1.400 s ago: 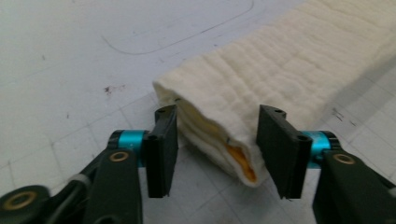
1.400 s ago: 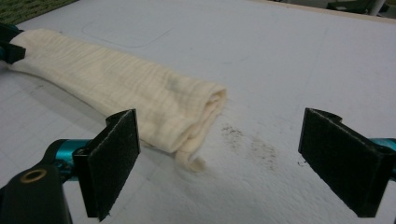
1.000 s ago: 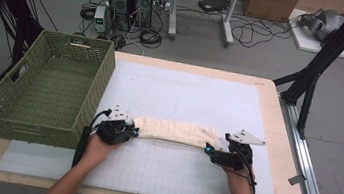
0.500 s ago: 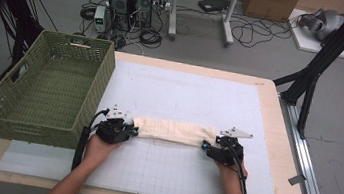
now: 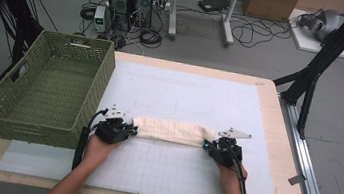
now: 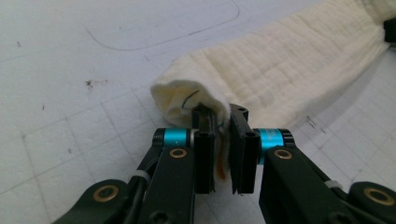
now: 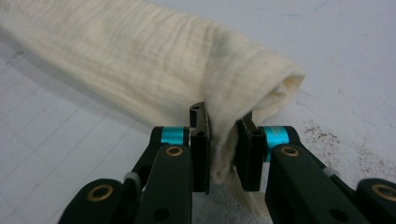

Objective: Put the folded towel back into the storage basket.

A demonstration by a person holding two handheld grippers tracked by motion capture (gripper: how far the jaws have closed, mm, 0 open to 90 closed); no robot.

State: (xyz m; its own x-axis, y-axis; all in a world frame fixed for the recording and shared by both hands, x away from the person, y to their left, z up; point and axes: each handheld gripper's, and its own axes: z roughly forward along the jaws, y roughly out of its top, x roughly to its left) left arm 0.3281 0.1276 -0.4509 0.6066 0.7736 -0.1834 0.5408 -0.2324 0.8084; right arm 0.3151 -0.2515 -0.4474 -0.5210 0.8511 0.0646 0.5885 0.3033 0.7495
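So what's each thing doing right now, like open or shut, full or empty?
Towel: rolled into a long tube, lying on the mat, held at both ends.
Left gripper: shut on the towel's left end.
Right gripper: shut on the towel's right end.
Basket: upright, empty, at the table's left edge.
Mat: flat on the table, with faint pen marks.

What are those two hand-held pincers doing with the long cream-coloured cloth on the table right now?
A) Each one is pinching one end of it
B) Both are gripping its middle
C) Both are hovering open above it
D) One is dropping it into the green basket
A: the left gripper and the right gripper each have their jaws closed on cloth at opposite ends of the folded cloth, which lies on the white mat beside the green basket.
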